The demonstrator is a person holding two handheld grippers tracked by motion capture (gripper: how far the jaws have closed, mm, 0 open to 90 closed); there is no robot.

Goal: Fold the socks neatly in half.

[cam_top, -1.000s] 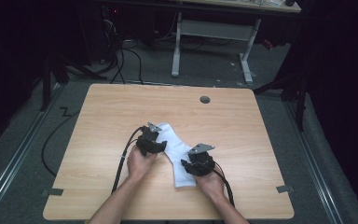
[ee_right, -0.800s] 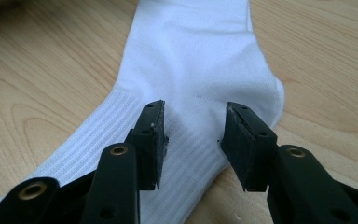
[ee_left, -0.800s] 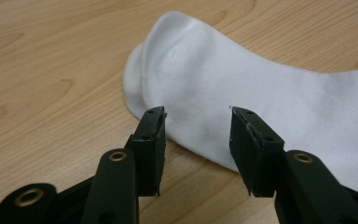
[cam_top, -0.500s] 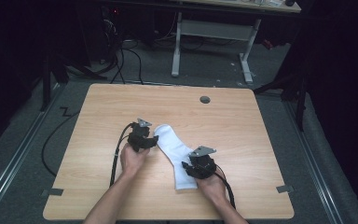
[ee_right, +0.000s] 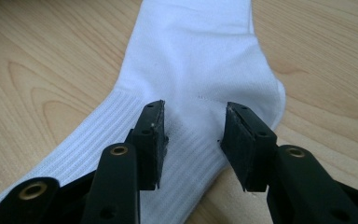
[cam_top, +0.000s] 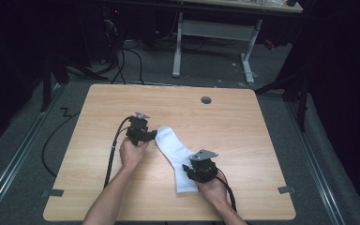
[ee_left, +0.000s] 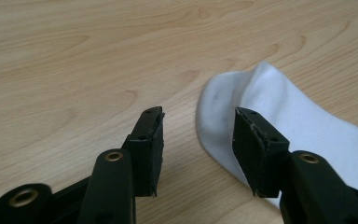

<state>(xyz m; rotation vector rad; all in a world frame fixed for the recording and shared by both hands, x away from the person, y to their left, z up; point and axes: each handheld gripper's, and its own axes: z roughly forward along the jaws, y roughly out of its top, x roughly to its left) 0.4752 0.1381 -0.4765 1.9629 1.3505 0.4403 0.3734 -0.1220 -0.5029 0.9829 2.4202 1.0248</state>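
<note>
A white sock (cam_top: 171,147) lies flat and slanted on the wooden table (cam_top: 243,136). My left gripper (cam_top: 151,136) is at the sock's far, rounded toe end. In the left gripper view the left gripper (ee_left: 198,140) is open. Its jaws have just been closing a little, and nothing is pinched: the toe edge of the sock (ee_left: 307,126) lies under the right jaw. My right gripper (cam_top: 190,171) hovers over the near end. In the right gripper view the right gripper (ee_right: 193,135) is open above the sock (ee_right: 191,56) where the ribbed cuff meets the heel.
A round cable hole (cam_top: 206,100) sits near the table's far edge. The left gripper's black cable (cam_top: 112,154) runs down the near left of the table. Tape marks (cam_top: 52,192) sit at the near corners. A desk frame (cam_top: 178,47) and floor cables lie beyond the table.
My left gripper has drawn back to the left, off the sock's far end, which now lies flat. The right gripper has stayed in place.
</note>
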